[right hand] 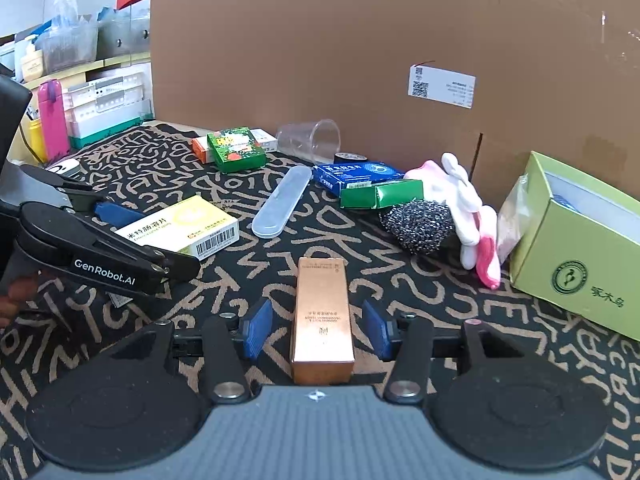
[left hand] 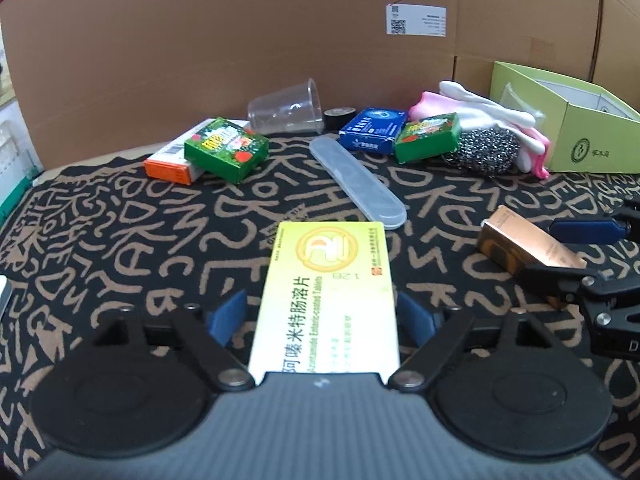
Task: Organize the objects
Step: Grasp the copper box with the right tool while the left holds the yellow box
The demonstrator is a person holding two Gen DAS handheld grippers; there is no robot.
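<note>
A yellow medicine box (left hand: 332, 292) lies on the patterned cloth between the fingers of my left gripper (left hand: 320, 316); the jaws are open, with a small gap on each side. It also shows in the right wrist view (right hand: 180, 226). A copper box (right hand: 323, 320) lies between the open fingers of my right gripper (right hand: 318, 332), apart from both pads. The copper box also shows in the left wrist view (left hand: 524, 244) with the right gripper (left hand: 568, 252) around it. A light green open box (right hand: 580, 248) stands at the right.
At the back lie two green boxes (left hand: 226, 148) (left hand: 426, 136), an orange-white box (left hand: 172, 164), a tipped clear cup (left hand: 286, 108), a blue box (left hand: 372, 128), a clear case (left hand: 356, 180), a steel scourer (left hand: 486, 150), gloves (left hand: 488, 114) and black tape (left hand: 340, 118). A cardboard wall (left hand: 240, 40) stands behind.
</note>
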